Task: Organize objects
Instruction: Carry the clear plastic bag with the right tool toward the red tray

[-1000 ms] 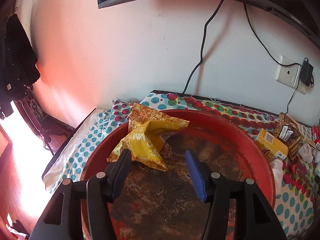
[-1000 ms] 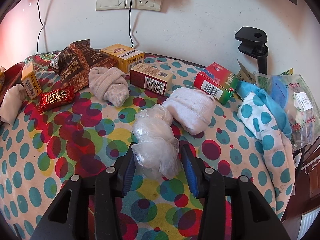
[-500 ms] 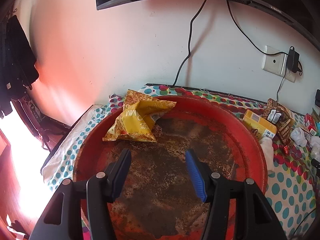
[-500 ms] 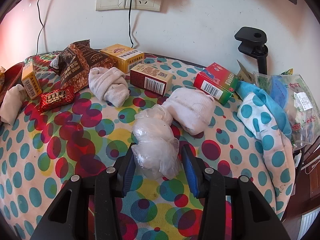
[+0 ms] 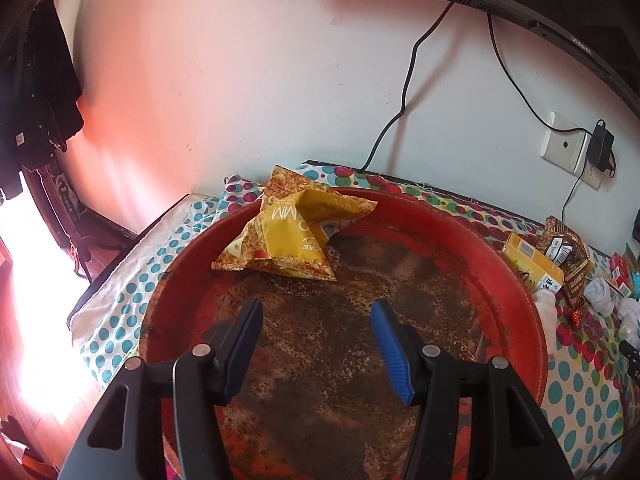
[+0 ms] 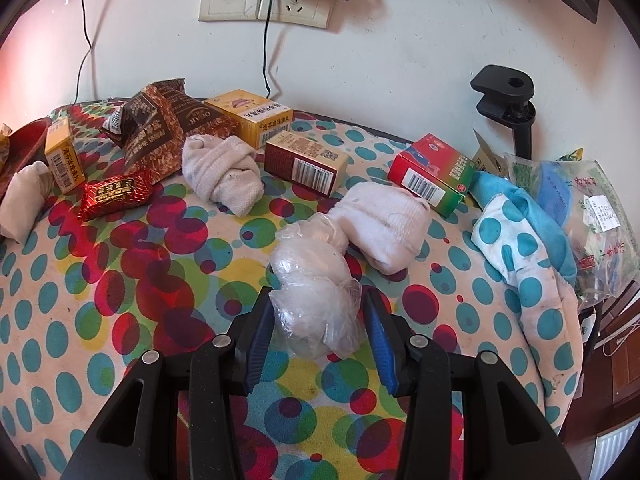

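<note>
Clamped in the right claw [image 6: 316, 294]: a crumpled plastic bag [image 6: 308, 264], both blue pads against its sides, narrow gap, the lump's underside resting on the dotted desk [image 6: 100, 280]. Lies lengthwise along the fingers, near end between the pads, far end butting a rolled white sock [image 6: 384, 224]. Well to the right of the red tray [image 6: 28, 140], with boxes, wrappers and more socks between. Only a sliver of that tray visible at the far left edge of the right view.

Judged as the crux: a carry leftward across the desk, over the clutter, to reach the tray. Needs a lift first, since the bag's far end touches the sock and may drag it.

Hanging over the near half of the tray [image 5: 516, 280]: the left claw [image 5: 316, 306], wide open, nothing between the pads. Nearer to the tray than the right, but not to the bag. Beyond it, at the tray's far left rim, a yellow snack packet [image 5: 288, 240], partly propped on the edge.

Against a second ago: snack packet then right at the left fingertips, now well clear of them. Same wide opening throughout. On the right, no change at all: same grip, same bag, same spot.
</note>
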